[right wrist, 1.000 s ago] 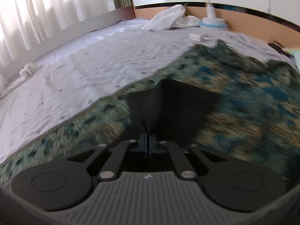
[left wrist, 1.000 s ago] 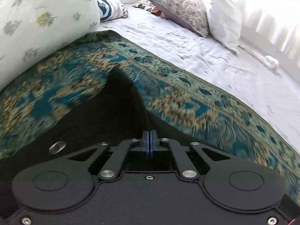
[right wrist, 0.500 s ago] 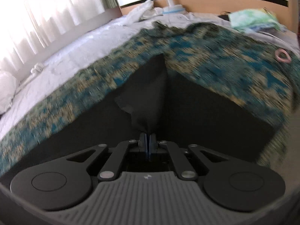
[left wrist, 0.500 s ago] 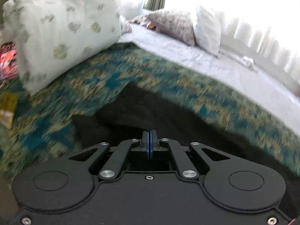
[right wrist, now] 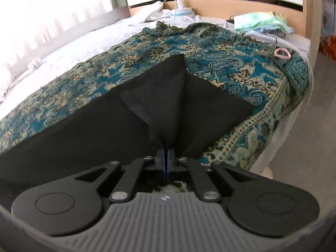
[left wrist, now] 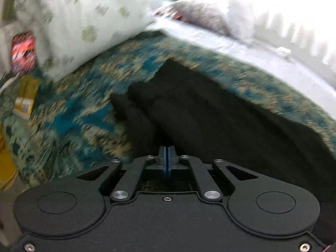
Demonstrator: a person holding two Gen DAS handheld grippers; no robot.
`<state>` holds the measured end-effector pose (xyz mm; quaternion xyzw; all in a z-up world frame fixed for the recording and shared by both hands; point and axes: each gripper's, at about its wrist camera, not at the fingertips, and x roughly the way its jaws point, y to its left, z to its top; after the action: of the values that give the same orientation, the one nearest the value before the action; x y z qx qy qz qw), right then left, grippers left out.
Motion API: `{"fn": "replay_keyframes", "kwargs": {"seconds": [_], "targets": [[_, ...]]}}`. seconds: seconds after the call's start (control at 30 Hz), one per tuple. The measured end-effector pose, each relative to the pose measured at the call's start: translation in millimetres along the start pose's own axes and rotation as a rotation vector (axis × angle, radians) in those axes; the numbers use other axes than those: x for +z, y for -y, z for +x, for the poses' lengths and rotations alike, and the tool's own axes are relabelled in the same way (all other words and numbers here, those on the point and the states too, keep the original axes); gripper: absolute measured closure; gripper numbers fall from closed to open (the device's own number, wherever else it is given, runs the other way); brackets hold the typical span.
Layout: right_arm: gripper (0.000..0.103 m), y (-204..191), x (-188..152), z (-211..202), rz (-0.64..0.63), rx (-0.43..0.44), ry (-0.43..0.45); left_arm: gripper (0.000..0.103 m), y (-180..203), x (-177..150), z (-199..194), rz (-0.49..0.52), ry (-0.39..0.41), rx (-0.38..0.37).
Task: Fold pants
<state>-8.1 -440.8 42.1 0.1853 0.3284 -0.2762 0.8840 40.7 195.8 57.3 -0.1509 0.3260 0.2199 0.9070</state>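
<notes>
Now, left gripper [left wrist: 167, 157]: your fingers pinch the pants [left wrist: 220, 126], lifting one edge.
Right gripper [right wrist: 166, 157]: clamped on fabric, tenting it for folding.
Bedspread [right wrist: 241, 63]: flat folding surface.

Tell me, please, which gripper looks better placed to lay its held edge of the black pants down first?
Probably the right gripper: it is shut on a lifted corner of the black pants with flat pant fabric directly beyond. The left gripper also grips, but its view is motion-blurred.
</notes>
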Motion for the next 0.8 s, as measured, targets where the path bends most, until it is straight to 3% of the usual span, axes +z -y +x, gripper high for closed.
{"fn": "replay_keyframes", "kwargs": {"seconds": [0.03,0.13,0.17,0.2,0.23,0.3,0.37,0.4,0.47,0.5,0.67,0.8], "targets": [[0.098,-1.0,-0.7,-1.4,-0.014,-0.009,0.008,0.089,3.5,0.6,-6.1,0.019,0.03,-0.029],[0.096,-1.4,0.0,1.7,-0.029,-0.035,0.015,0.051,12.8,6.2,-15.7,0.069,0.063,-0.115],[0.096,-1.4,-0.3,3.4,-0.031,-0.039,0.016,0.048,14.4,8.0,-15.7,0.069,0.062,-0.137],[0.094,-2.2,-0.9,4.4,-0.041,-0.046,0.02,0.047,16.9,9.4,-14.2,0.07,0.058,-0.152],[0.076,-3.9,-1.8,5.1,-0.067,-0.056,0.028,0.044,21.6,10.4,-12.8,0.083,0.046,-0.165],[0.069,-7.3,-3.0,6.0,-0.101,-0.063,0.042,0.043,30.9,6.2,-5.1,0.126,0.026,-0.18],[0.053,-11.3,-2.1,7.2,-0.132,-0.058,0.059,0.044,40.2,-3.9,5.2,0.173,0.0,-0.171],[0.049,-12.7,-0.9,9.0,-0.15,-0.058,0.065,0.045,43.8,-8.7,12.6,0.191,-0.023,-0.155],[0.047,-12.4,3.1,15.3,-0.174,-0.079,0.07,0.045,48.2,-20.8,23.9,0.234,-0.036,-0.112],[0.047,-8.6,6.2,18.2,-0.167,-0.101,0.074,0.045,49.9,-25.2,23.2,0.255,-0.002,-0.096],[0.052,43.3,30.9,26.4,0.055,-0.169,0.088,0.045,48.7,-26.8,24.8,0.271,-0.005,-0.092],[0.054,71.9,43.7,21.9,0.133,-0.276,0.115,0.045,45.7,-28.7,25.4,0.284,0.004,-0.082]]}}
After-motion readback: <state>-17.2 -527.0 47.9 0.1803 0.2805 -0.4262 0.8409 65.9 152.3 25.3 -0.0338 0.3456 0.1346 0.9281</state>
